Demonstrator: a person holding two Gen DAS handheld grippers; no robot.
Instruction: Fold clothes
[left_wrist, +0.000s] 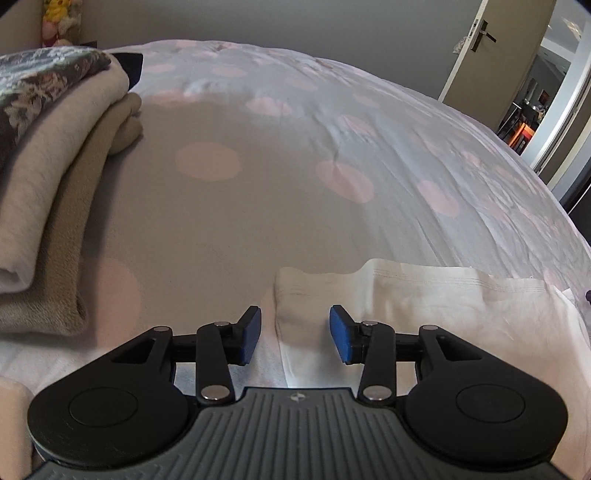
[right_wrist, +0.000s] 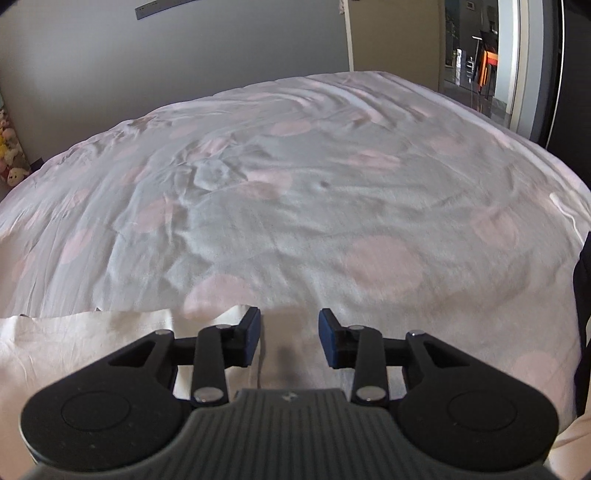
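White garment (left_wrist: 424, 306) lies flat on the bed (left_wrist: 295, 166), thin, limp, light; its stitched hem at twelve o'clock suits pinching. Left gripper (left_wrist: 295, 334) and right gripper (right_wrist: 290, 338) have fingers spread, empty.

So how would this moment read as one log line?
left tongs: open | right tongs: open | white cotton garment: flat on dotted bedspread, released

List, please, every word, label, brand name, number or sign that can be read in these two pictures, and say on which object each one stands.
No readable text in either view.
Left gripper: a small round emblem on its grey body, no letters.
Right gripper: a similar small mark, too blurred to read.
Grey strip on the wall: maybe a ruler, marks too small to read.
White garment, bedspread: no print, only pink dots on the bedspread.
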